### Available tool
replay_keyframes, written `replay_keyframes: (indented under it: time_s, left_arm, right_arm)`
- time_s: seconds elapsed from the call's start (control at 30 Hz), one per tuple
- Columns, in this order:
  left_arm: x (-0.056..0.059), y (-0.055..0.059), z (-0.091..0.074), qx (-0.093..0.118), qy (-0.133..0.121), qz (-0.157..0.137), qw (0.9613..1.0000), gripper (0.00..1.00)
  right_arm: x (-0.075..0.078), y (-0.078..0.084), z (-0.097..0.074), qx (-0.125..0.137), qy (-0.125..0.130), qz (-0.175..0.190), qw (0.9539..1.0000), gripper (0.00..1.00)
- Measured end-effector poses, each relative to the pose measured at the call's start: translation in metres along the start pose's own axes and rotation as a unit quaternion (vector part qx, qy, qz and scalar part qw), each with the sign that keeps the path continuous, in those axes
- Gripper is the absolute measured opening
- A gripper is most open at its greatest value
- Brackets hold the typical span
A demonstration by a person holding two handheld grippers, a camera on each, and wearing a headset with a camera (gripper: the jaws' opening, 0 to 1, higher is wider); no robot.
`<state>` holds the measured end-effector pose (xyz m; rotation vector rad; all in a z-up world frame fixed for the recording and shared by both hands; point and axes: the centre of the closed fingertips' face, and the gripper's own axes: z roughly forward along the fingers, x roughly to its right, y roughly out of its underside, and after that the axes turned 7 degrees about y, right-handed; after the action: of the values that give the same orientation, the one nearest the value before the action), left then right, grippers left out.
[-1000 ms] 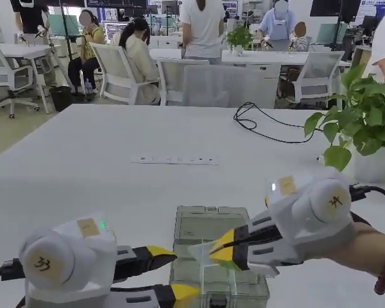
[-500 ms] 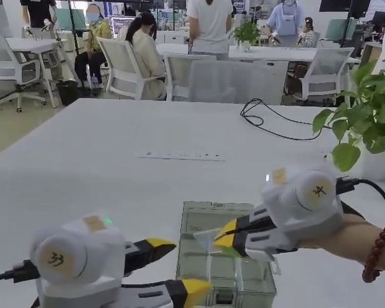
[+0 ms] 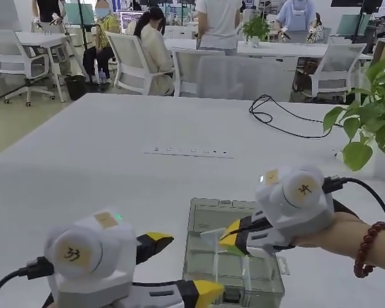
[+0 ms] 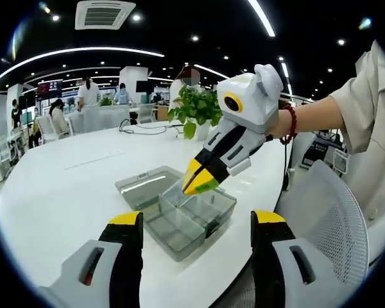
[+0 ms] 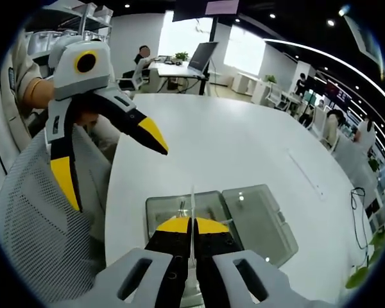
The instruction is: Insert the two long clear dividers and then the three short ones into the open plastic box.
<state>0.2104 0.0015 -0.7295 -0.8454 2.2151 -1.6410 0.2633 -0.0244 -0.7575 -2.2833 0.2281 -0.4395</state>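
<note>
Right tool (image 3: 230, 235) barely shifted, clear divider (image 3: 213, 237) pinched, over box (image 3: 200, 277)

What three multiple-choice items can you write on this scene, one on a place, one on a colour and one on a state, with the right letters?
1. Where is the right gripper relative to the open plastic box?
A) above it
B) under it
C) far behind it

2. What colour are the fingertips of both grippers?
A) red
B) yellow
C) blue

3. What is the state of the left gripper?
A) open, holding nothing
B) shut on a divider
C) shut on a pen

Key: 1 A, its fingers hold a clear divider over the box; 2 B, yellow tips show in all three views; 3 A, its fingers stand wide apart with nothing between them.
</note>
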Motion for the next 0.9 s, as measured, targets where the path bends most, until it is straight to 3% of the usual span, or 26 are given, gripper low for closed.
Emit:
replay_keyframes:
  time_s: [0.63, 0.9]
  left_arm:
    - [-0.005, -0.001, 0.002, -0.012, -0.003, -0.003, 0.9999, 0.71]
    - [-0.005, -0.002, 0.002, -0.014, -0.004, 0.000, 0.9999, 0.71]
  right_arm:
    - [0.003, 0.006, 0.010, -0.025, -0.020, 0.012, 0.9994, 0.02]
    - [0.003, 0.005, 0.012, -0.049, -0.032, 0.011, 0.9982, 0.02]
